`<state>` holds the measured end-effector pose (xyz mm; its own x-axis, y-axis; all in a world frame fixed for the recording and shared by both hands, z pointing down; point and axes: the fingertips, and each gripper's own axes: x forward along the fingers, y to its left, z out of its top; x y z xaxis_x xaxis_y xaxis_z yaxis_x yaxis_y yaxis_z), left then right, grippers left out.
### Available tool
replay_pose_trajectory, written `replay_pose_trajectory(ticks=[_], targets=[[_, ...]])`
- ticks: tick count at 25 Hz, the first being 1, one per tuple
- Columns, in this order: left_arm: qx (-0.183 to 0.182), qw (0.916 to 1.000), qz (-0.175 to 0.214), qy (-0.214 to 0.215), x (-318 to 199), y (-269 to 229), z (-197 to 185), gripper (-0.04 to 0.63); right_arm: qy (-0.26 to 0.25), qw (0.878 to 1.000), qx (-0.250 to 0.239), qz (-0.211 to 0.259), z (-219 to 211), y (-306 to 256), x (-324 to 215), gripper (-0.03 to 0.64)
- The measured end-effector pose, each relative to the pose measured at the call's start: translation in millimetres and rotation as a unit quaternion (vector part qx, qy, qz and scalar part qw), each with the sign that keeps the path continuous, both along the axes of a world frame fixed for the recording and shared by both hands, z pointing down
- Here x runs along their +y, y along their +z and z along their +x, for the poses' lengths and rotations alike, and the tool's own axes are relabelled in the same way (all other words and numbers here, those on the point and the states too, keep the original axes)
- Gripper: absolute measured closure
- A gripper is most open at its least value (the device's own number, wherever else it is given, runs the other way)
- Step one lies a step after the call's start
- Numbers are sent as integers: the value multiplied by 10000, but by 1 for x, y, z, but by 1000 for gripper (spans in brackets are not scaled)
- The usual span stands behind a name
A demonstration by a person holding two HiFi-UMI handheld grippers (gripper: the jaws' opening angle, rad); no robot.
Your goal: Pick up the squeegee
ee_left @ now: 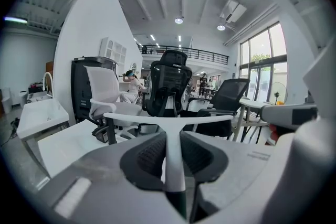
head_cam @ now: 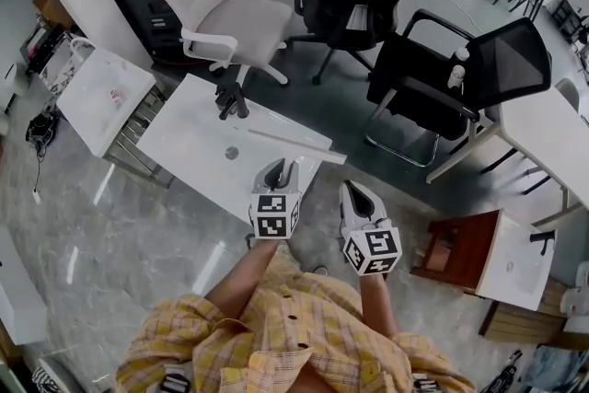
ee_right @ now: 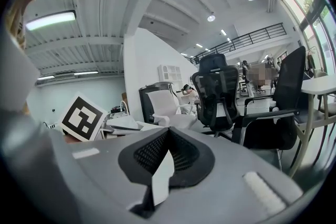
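**A:** Where's the squeegee (head_cam: 296, 145) sitting?

**B:** The left gripper (head_cam: 281, 170) is pinching its handle, with the pads pressing on both sides of the thin white stem. The blade is lying crosswise just past the jaw tips, over the near edge of the white table (head_cam: 198, 138), and its right end is sticking out beyond the edge. It's looking lifted, but the head view isn't showing the clearance under it.

**A:** Right gripper (head_cam: 354, 190)?

**B:** Its tips are pressing together and it's carrying nothing. It's hovering just right of the left one, on the near side of the table.

**A:** What's worrying you?

**B:** A long blade is hanging off a narrow, smooth stem. A quick wrist turn is likely pivoting it in the pads or sliding it out. The blade's left end is also sitting over the tabletop. Dipping now is risking a clip on the surface, levering the handle loose.

**A:** Anything else in range?

**B:** A black tool (head_cam: 230, 101) is lying at the table's far edge, well apart from the blade. A black chair (head_cam: 460, 74) is standing far right. Neither is mattering unless a swing is going wide.
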<state>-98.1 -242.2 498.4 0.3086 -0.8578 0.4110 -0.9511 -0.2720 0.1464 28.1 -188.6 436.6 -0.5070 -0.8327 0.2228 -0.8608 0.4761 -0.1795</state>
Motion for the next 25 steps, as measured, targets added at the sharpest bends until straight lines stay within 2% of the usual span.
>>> replay_pose_trajectory(ticks=[25], targets=[[77,9977,674,48,12,-51,-12,509,19,9989,-64,454,-7,-22,-6,620]])
